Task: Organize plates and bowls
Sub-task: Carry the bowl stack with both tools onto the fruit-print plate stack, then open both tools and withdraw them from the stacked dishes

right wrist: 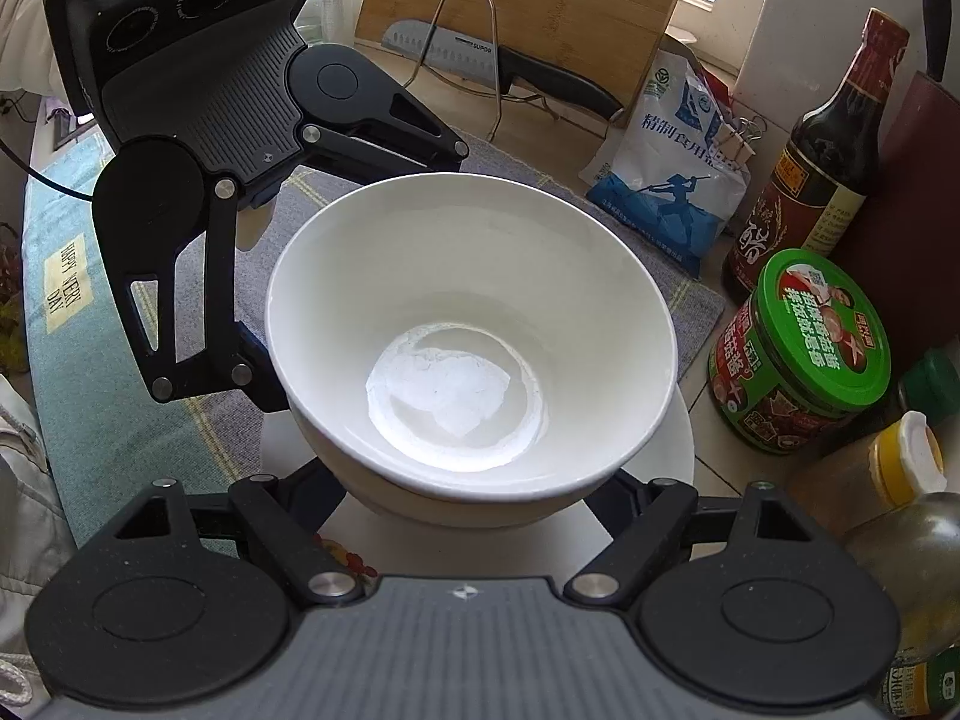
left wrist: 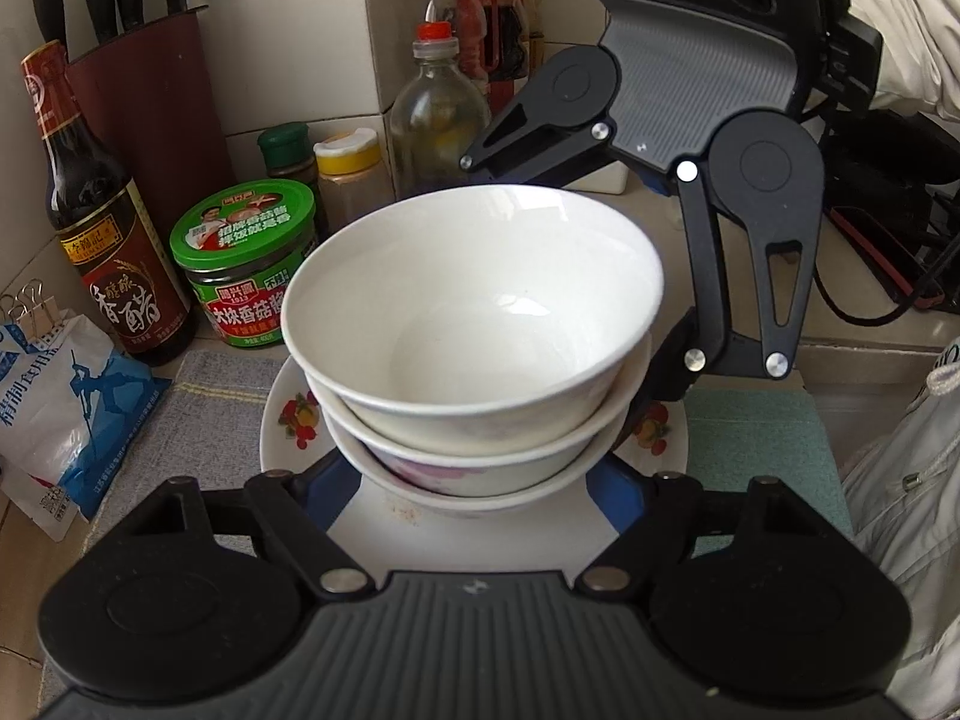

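A white bowl (left wrist: 474,300) sits on top of a stack of bowls (left wrist: 474,468) that stands on a fruit-patterned plate (left wrist: 288,420). The top bowl also shows in the right wrist view (right wrist: 474,324), with the plate (right wrist: 672,468) under the stack. My left gripper (left wrist: 474,480) is open, its blue-padded fingers either side of the lower bowls. My right gripper (right wrist: 474,492) is open too, its fingers spread around the stack from the opposite side. Each gripper shows in the other's view, the right one (left wrist: 690,240) and the left one (right wrist: 240,240). Fingertips are hidden behind the bowls.
A vinegar bottle (left wrist: 102,228), green-lidded jar (left wrist: 246,264), spice jars (left wrist: 348,174), oil bottles (left wrist: 444,102) and knife block (left wrist: 144,96) crowd the wall side. A salt bag (left wrist: 66,408) lies left. Grey mat (left wrist: 198,384) under the plate. Cutting board and knife (right wrist: 516,66) stand behind.
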The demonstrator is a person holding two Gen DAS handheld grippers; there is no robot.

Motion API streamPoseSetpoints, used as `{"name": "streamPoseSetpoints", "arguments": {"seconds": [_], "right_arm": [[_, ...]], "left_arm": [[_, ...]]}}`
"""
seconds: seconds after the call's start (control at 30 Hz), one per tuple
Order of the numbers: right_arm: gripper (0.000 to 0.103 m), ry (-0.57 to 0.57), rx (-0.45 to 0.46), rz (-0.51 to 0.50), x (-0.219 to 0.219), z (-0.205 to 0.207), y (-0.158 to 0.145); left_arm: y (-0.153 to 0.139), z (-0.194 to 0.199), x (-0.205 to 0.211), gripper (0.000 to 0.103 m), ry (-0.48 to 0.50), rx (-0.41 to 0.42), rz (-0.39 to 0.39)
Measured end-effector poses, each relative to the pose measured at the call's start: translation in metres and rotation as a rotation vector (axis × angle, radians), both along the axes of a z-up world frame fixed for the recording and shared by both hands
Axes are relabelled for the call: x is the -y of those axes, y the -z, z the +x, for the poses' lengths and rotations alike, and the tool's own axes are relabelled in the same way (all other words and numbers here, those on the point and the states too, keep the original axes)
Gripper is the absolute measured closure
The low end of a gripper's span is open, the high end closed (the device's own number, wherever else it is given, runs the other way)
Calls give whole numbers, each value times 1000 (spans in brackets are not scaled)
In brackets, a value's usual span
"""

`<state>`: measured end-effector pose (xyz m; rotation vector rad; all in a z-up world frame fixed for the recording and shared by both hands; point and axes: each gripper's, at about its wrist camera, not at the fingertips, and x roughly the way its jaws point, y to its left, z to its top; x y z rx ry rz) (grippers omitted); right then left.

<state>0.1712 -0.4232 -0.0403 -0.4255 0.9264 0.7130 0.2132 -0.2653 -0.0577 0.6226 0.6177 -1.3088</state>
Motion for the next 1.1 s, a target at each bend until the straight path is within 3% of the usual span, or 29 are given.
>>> {"name": "streamPoseSetpoints", "arguments": {"seconds": [0.37,0.5,0.6,0.7,0.83,0.97,1.1], "right_arm": [[15,15,5,-3,2,0,3],[5,70,14,-1,3,0,3],[4,151,19,-6,3,-8,-2],[2,277,52,-30,-1,-28,-16],[0,510,77,-14,-14,-55,-41],[0,812,155,2,-33,-86,-63],[0,1075,204,36,-50,-115,-76]], "left_arm": [[4,-2,-1,21,-31,16,-17],[3,-7,-7,10,-87,46,-41],[-4,-15,-20,6,-127,61,-87],[-13,-27,-37,5,-179,92,-133],[-34,-50,-56,4,-427,173,-162],[-60,-67,-74,4,-623,115,-213],[-79,-80,-83,4,-728,72,-199]]}}
